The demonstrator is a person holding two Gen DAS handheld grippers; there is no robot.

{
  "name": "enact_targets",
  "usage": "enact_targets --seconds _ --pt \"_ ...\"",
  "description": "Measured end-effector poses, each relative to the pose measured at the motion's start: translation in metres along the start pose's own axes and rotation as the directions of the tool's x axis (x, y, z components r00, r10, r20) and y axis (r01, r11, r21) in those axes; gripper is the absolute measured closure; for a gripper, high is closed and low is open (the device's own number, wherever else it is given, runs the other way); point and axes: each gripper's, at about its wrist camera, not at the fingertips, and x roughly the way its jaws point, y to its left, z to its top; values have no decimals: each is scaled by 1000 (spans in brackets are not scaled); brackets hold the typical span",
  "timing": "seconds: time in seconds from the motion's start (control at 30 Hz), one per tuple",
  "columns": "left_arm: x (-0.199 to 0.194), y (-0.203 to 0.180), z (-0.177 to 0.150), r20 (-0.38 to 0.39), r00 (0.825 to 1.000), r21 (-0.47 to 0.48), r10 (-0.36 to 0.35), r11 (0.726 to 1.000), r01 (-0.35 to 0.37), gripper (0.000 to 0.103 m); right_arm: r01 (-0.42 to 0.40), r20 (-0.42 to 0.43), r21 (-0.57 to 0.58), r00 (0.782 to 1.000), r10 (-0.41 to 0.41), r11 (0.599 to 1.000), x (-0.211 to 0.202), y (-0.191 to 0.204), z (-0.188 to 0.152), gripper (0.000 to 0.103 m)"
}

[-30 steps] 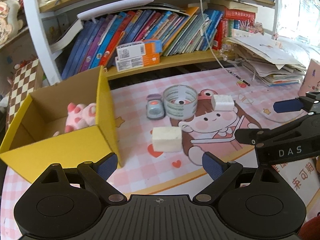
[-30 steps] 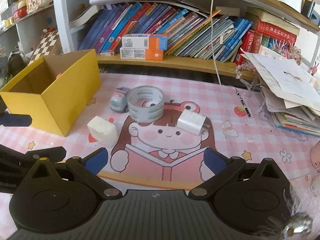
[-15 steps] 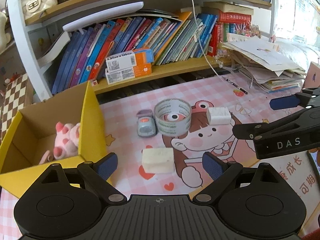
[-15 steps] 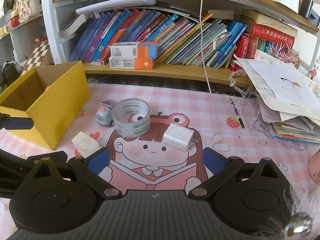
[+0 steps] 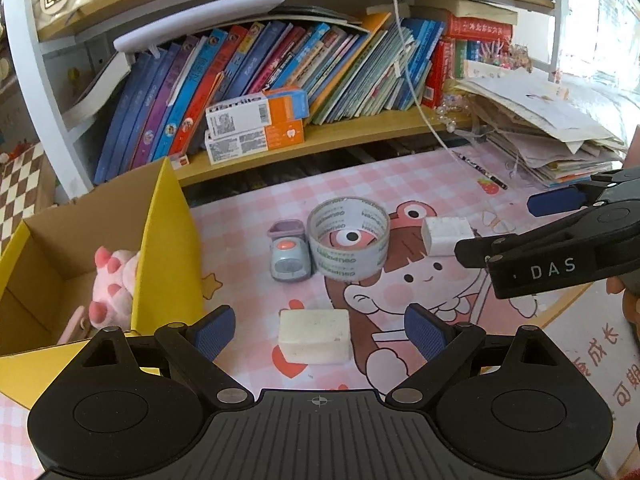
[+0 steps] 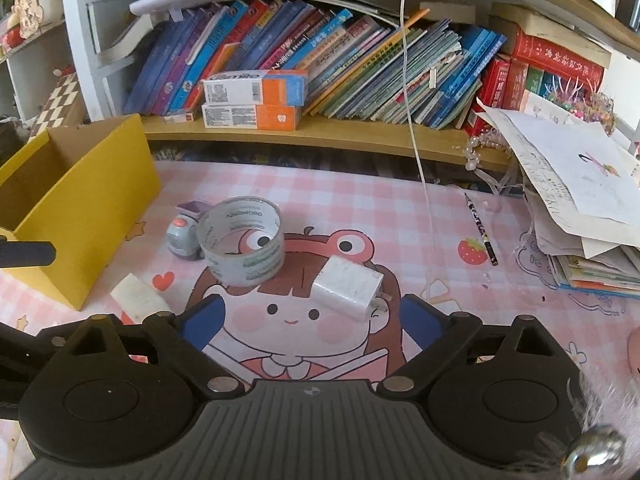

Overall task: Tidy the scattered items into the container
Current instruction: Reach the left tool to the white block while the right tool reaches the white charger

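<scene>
The yellow cardboard box [image 5: 168, 240] sits open at the left, a pink plush toy [image 5: 110, 288] already inside. Left gripper [image 5: 320, 326], jaws spread, lines up on the white eraser block [image 5: 315, 335]. Right gripper [image 6: 310, 316], wide but closing, frames the white charger [image 6: 347, 288], not yet pinched. Tape roll [image 5: 349, 238] and toy car [image 5: 289, 258] wait mid-mat.

A wooden bookshelf [image 6: 320, 136] is packed with leaning books [image 6: 360, 64], and 2 orange-and-white cartons [image 5: 256, 124] are stacked there. Daylight is admitted at the right, over heaped papers [image 6: 576, 184].
</scene>
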Motion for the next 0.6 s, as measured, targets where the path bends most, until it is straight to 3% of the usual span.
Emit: enact_targets --seconds 0.6 --pt "38 3 -4 -71 997 -32 -19 999 17 10 19 -67 1 998 -18 1000 48 -13 7 8"
